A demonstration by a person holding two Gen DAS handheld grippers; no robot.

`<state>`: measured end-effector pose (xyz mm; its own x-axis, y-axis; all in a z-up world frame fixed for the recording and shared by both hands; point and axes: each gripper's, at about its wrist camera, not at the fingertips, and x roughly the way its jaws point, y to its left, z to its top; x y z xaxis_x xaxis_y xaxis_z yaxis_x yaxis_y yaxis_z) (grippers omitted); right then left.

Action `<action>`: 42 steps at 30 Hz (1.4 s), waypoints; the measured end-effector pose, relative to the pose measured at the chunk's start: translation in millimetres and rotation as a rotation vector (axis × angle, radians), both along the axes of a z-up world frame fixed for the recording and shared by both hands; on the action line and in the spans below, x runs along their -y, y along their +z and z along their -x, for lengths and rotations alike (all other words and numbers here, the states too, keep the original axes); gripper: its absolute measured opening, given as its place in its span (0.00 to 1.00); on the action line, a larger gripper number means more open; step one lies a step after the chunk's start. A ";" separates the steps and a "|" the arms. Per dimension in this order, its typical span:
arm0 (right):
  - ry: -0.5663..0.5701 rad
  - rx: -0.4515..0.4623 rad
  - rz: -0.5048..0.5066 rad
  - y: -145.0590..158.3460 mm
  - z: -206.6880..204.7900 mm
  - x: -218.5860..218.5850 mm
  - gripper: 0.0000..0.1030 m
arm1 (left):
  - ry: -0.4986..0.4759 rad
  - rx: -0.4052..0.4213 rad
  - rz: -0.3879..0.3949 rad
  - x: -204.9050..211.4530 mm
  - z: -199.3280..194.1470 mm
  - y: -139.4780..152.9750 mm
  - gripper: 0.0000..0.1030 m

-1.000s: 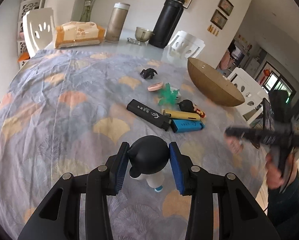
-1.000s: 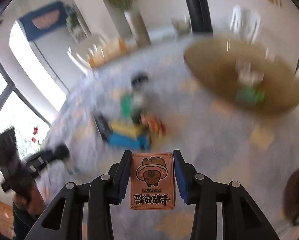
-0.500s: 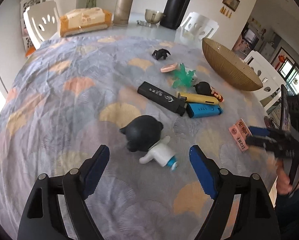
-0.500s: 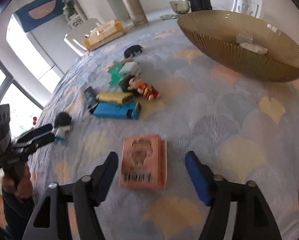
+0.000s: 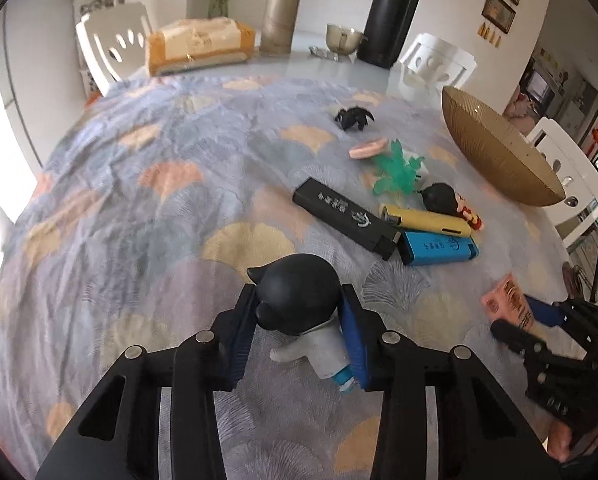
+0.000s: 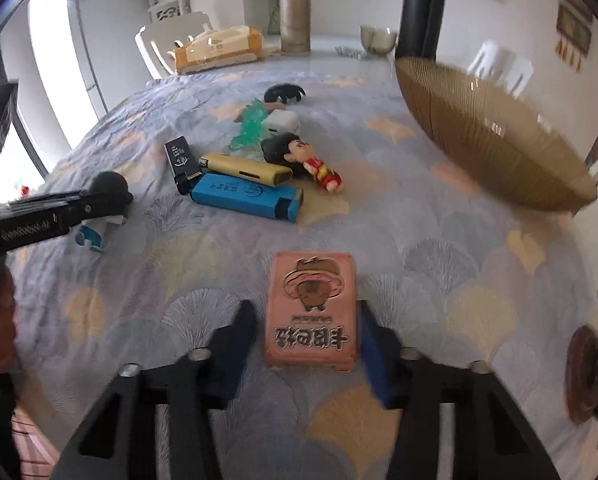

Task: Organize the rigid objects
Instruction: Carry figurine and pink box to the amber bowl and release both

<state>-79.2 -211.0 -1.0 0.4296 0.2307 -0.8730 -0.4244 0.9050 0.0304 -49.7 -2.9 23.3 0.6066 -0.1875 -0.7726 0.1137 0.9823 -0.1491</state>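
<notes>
My left gripper [image 5: 299, 320] is shut on a black-headed figurine [image 5: 297, 300] with a white body, lying on the tablecloth. My right gripper [image 6: 309, 340] is partly open around a pink card box [image 6: 311, 308] that lies flat on the cloth; a gap shows at the left pad. The box and right gripper also show in the left wrist view [image 5: 507, 302]. A black lighter [image 5: 343, 218], a yellow lighter [image 5: 427, 220], a blue lighter [image 5: 439, 247], a red-clad doll [image 5: 451, 202], a green toy [image 5: 395, 170] and a black spider toy [image 5: 353, 117] lie mid-table.
A large golden bowl [image 5: 495, 160] stands at the right. A tissue pack [image 5: 199, 44], a beige canister [image 5: 281, 20], a metal cup [image 5: 343, 38] and a black flask [image 5: 393, 16] stand at the far edge. White chairs surround the table.
Both grippers had opened and dropped their objects half a second ago. Now the left has closed on the figurine again, and the right has narrowed around the pink box.
</notes>
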 end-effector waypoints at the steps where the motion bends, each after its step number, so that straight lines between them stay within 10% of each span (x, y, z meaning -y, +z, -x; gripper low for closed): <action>1: 0.017 0.005 -0.004 0.7 2.5 -3.3 0.39 | -0.003 0.008 -0.001 0.6 0.1 3.3 0.36; 12: -0.020 0.219 -0.094 100.6 -10.2 19.5 0.39 | -0.123 0.185 0.038 36.3 -4.9 91.8 0.36; 25: -0.435 0.527 -0.199 223.4 -52.1 118.4 0.39 | -0.343 0.374 -0.018 131.4 -51.6 179.1 0.36; 33: -0.593 0.443 -0.159 217.1 -97.2 150.3 0.39 | -0.419 0.265 0.161 169.6 -117.9 163.4 0.36; 42: -0.599 0.115 -0.055 114.3 -147.0 144.8 0.39 | -0.495 0.054 0.120 228.2 -154.5 81.1 0.36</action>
<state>67.8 -355.8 113.3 0.5893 -0.0366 -0.8071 0.1545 0.9856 0.0681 104.8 -231.1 104.4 0.4611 -0.5481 -0.6978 0.5719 0.7848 -0.2386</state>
